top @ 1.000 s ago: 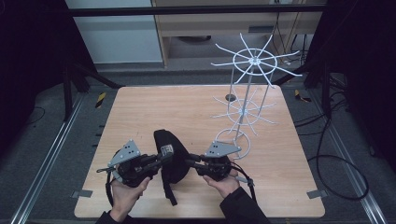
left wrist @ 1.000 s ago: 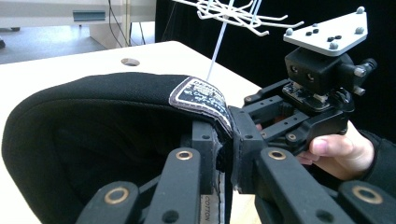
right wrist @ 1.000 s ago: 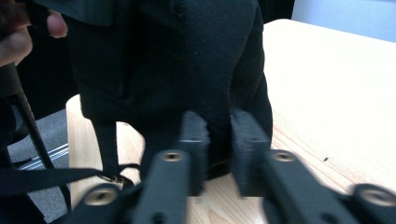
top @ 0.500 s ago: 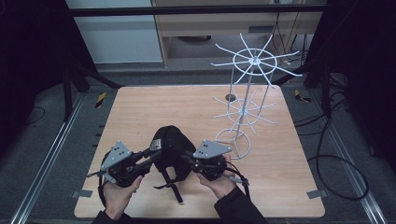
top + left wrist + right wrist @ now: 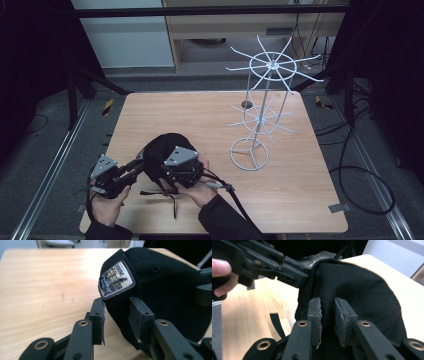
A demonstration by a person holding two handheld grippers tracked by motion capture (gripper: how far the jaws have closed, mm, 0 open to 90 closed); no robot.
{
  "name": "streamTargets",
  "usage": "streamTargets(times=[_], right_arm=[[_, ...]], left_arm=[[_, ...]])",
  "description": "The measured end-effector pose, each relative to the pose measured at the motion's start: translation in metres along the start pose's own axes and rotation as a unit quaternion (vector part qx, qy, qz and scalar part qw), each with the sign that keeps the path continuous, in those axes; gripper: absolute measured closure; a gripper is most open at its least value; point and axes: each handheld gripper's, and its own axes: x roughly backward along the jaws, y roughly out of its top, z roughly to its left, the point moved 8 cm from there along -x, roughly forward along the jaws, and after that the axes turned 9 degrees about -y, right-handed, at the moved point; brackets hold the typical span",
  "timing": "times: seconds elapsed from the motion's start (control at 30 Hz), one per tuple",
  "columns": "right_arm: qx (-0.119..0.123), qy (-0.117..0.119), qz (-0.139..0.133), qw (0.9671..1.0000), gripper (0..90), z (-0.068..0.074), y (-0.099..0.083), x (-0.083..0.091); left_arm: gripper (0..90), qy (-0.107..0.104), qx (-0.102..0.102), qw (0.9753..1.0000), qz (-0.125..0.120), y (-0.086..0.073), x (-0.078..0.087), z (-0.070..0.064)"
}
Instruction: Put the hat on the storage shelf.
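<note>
A black cap (image 5: 159,148) with a woven patch (image 5: 116,280) is held just above the near left part of the wooden table (image 5: 200,115). My left gripper (image 5: 139,165) comes in from the left and is shut on the cap's edge (image 5: 117,312), just below the patch. On the cap's right side, my right gripper (image 5: 167,172) is shut on a fold of the cap's black fabric (image 5: 327,312). In the right gripper view the left gripper (image 5: 307,265) bites the cap's upper rim. A black strap (image 5: 172,200) dangles from the cap toward the table's near edge.
A white wire rack (image 5: 257,120) with two tiers of spoke-like arms stands right of centre, its ring base (image 5: 248,152) close to my right hand. A small dark hole (image 5: 246,105) sits in the table behind it. Cables (image 5: 350,165) lie on the floor to the right.
Both grippers and the cap have shifted left along the near edge of the table. The cap has turned and now bulges up between them.
</note>
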Motion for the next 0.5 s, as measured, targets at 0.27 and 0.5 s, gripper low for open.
streamTargets(times=[0.27,0.5], right_arm=[[-0.024,-0.006,-0.033,0.9992,58.8,-0.009,0.003,0.000],[-0.044,-0.034,-0.026,0.9981,55.7,-0.041,-0.018,0.024]], left_arm=[[63.8,0.038,0.015,0.9988,0.029,-0.013,-0.006,0.026],[50.5,0.079,0.034,0.9940,0.067,-0.028,-0.007,0.047]])
